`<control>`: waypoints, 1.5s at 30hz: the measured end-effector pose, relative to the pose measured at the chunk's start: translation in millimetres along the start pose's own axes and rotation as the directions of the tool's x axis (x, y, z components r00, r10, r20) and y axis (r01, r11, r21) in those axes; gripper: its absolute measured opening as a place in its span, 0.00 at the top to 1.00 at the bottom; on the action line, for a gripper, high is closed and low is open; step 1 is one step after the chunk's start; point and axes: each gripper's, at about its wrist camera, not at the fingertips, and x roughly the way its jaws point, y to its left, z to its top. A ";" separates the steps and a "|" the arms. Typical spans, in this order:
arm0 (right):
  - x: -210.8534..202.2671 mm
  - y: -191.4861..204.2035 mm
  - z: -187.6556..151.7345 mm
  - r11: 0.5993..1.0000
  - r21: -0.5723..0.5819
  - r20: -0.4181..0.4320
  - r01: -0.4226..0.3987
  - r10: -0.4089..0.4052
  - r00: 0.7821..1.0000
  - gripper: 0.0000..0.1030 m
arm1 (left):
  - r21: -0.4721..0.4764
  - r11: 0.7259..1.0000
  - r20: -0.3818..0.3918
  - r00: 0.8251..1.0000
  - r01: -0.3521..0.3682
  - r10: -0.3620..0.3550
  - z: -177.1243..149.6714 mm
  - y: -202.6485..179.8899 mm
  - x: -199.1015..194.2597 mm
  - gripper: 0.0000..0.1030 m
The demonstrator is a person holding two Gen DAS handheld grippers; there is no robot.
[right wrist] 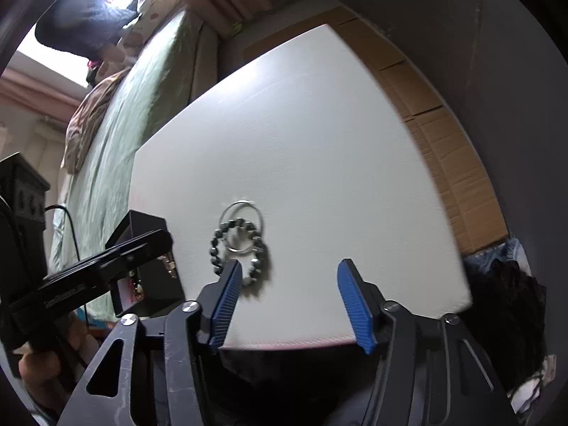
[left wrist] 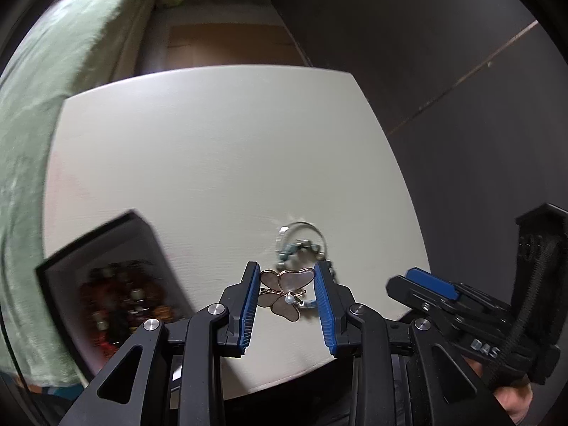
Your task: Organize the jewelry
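We cannot sort the box contents (left wrist: pixel 120 298), lower left of the left wrist frame: motion-blurred. The bead bracelet (right wrist: pixel 241 248) is partly hidden behind a blue finger (right wrist: pixel 227 298) in the right view. We cannot tell whether the butterfly pendant (left wrist: pixel 285 294) is pinched.

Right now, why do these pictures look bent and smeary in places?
Left wrist view: the fisheye lens bows the white table's edges, and the black box at lower left is blurred while the butterfly pendant stays fairly sharp. Right wrist view: a window glares top left, and the beaded bracelet is slightly smeared.
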 end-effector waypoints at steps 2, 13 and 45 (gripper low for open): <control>8.6 7.8 2.0 1.000 -0.008 -0.017 0.005 -0.005 1.000 0.52 | -0.016 1.000 0.015 1.000 -0.003 0.003 -1.6 8.8 -8.8 0.69; 52.6 43.2 10.3 0.989 -0.101 -0.088 0.108 -0.117 0.989 0.69 | -0.081 0.997 0.083 0.996 -0.013 0.020 -10.6 55.9 -51.8 0.69; -29.8 65.6 -10.3 0.973 -0.206 0.087 0.109 -0.093 0.992 0.90 | -0.140 0.990 0.060 0.998 0.020 -0.011 0.2 85.1 -37.2 0.68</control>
